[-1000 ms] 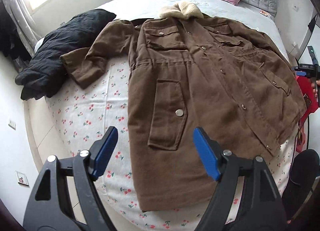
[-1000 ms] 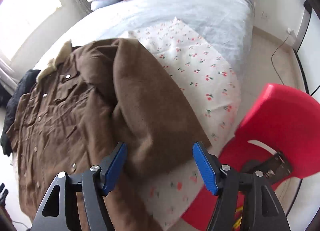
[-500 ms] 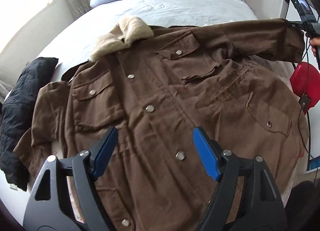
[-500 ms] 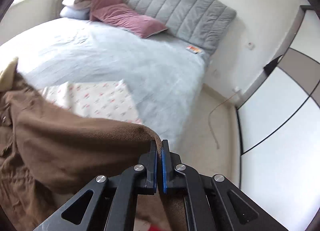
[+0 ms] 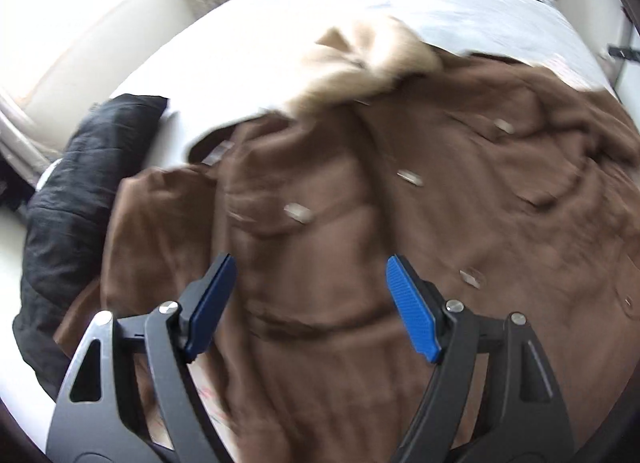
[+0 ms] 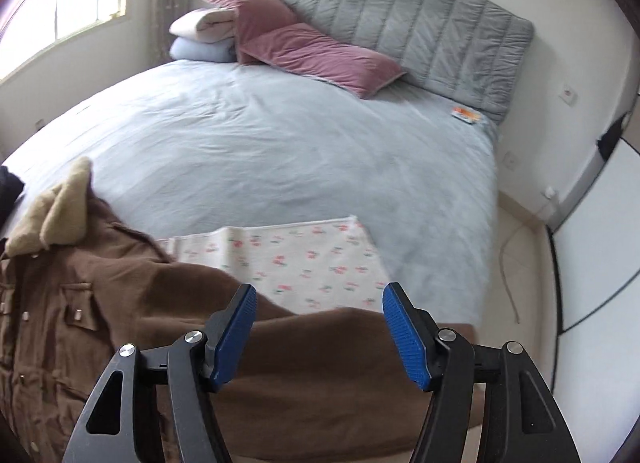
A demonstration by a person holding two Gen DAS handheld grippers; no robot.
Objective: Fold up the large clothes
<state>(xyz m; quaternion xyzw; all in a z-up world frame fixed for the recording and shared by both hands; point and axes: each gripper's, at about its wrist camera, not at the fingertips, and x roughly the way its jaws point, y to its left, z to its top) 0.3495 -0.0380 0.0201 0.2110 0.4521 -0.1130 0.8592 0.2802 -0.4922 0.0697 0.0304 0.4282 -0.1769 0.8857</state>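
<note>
- The large brown canvas coat with metal snap buttons [image 5: 400, 247] lay front-up across the foot half of the bed, its tan fleece collar [image 5: 360, 63] pointing toward the headboard end.
- One brown sleeve [image 6: 320, 363] stretched out toward the bed's right edge, over a white cherry-print cloth [image 6: 304, 259] spread on the pale blue-grey bedspread [image 6: 280, 151].
- The left gripper [image 5: 308, 303] hung above the coat's chest with its blue pads spread wide and nothing between them.
- The right gripper [image 6: 318, 329] hovered over the outstretched sleeve; its jaws were opening, the pads clear of the cloth and gripping nothing.
- The head half of the bedspread lay bare, giving open room between the collar and the pillows.
- A crumpled black padded jacket [image 5: 68, 215] sat at the bed's left edge, just beside the coat's other sleeve; whether they touched could not be told.
- Dusty-pink velvet cushions [image 6: 308, 51] and folded white and pale blue bedding [image 6: 204, 35] were stacked at the headboard end against the grey quilted headboard [image 6: 420, 23].
- The left view was smeared, so the buttons showed as streaks and pocket seams were hard to make out.
- The coat's hem was cut off by the frame bottoms and hidden behind the grippers.
- A small orange-and-white label [image 6: 466, 115] lay at the bed's far right corner; its printing was too small to read.
</note>
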